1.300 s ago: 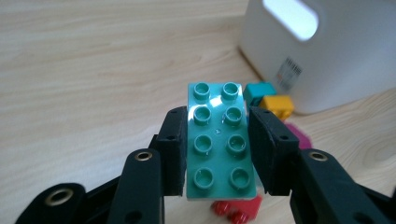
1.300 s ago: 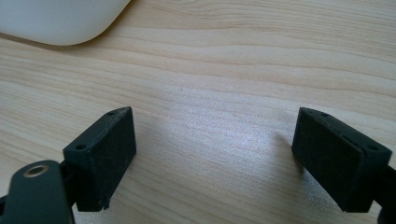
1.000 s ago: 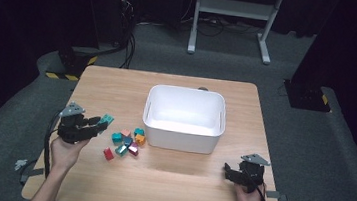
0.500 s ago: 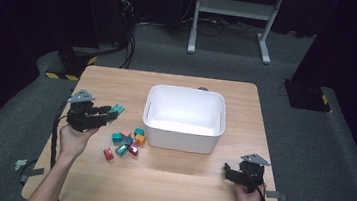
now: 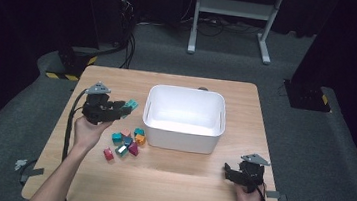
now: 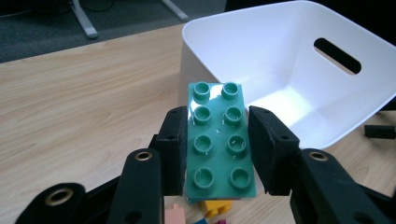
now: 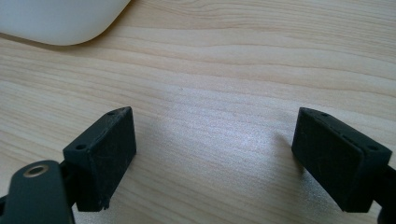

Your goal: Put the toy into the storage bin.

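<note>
Dark floor and black equipment ring a pale wooden table (image 5: 167, 190), with a white metal stand behind its far edge.

From the left gripper (image 5: 121, 109) outward: its two black jaws are closed on the long sides of a green brick (image 6: 219, 140), the pads pressing it from both sides. The brick has two rows of four studs facing up, and its front end sticks out past the pads. Seen from the high view, the gripper is lifted off the wood near the table's left edge, pointing level toward the white tub (image 5: 182, 138). The left hand (image 5: 86, 132) grips the tool from below, palm side up, and the forearm runs back to the near left corner. A black cable loops down from the gripper along the left edge. In the left gripper view the tub's open mouth and one slot handle lie just beyond the brick's tip.

Below and just right of that gripper, a small heap of bricks (image 5: 126, 142) in red, teal, orange, pink and purple sits on the wood, touching or nearly touching the tub's near left corner. The tub stands at the middle of the table.

Over by the near right corner, the right gripper (image 5: 229, 172) lies low on the table, held by the right hand (image 5: 248, 193) from behind. Its jaws stand wide apart with bare wood between them, and a rounded corner of the tub shows at the top left of its own view.
</note>
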`<control>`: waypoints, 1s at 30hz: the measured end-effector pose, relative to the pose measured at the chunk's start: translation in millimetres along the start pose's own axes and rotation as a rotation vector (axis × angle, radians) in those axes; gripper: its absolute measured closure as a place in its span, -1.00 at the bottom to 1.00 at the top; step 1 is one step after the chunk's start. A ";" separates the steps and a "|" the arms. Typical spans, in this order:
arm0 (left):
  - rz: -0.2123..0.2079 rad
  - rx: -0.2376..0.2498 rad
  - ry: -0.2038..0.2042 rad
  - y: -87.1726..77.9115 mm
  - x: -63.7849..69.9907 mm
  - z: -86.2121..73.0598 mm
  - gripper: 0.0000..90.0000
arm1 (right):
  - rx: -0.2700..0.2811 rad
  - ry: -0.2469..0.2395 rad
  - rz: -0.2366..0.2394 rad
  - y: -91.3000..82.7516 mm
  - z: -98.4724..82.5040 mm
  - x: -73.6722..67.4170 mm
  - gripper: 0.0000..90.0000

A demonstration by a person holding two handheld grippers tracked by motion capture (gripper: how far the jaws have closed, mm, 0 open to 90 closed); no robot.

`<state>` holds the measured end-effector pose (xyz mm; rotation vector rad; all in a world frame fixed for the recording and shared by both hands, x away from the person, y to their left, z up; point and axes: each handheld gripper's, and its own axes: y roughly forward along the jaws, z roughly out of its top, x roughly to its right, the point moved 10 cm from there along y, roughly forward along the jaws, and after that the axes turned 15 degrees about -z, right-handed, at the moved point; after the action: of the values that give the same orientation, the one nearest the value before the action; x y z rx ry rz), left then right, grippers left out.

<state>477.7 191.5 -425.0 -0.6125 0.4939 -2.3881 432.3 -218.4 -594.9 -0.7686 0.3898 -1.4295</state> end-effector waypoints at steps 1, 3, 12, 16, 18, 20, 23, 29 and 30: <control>-0.008 0.001 -0.002 1.7 0.7 2.3 0.31 | 0.000 0.000 0.000 0.0 0.0 0.0 -0.70; -0.029 0.002 0.000 7.7 4.3 8.2 0.31 | 0.000 0.000 0.000 0.0 0.0 0.0 -0.70; -0.044 -0.023 0.021 25.7 12.2 18.5 0.31 | 0.000 0.000 0.000 0.0 0.0 0.0 -0.70; -0.060 -0.022 0.026 34.4 17.0 24.0 0.31 | 0.000 -0.001 0.000 0.0 0.0 0.0 -0.70; -0.069 -0.026 0.032 41.0 20.5 27.3 0.31 | 0.000 0.001 0.000 0.0 0.0 0.0 -0.70; -0.069 -0.030 0.032 43.1 20.9 27.7 0.31 | 0.000 0.000 0.000 0.0 0.0 0.0 -0.70; -0.069 -0.046 0.043 51.0 22.1 29.5 0.31 | 0.000 0.000 0.000 0.0 0.0 0.0 -0.70; -0.080 -0.042 0.051 61.3 25.9 34.7 0.31 | 0.000 0.000 0.000 0.0 0.0 0.0 -0.70; -0.080 -0.048 0.055 62.8 26.5 34.5 0.31 | 0.000 0.000 0.000 0.0 0.0 0.0 -0.70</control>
<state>507.1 121.3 -418.8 -0.5989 0.5613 -2.4805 432.3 -218.5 -594.9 -0.7688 0.3894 -1.4295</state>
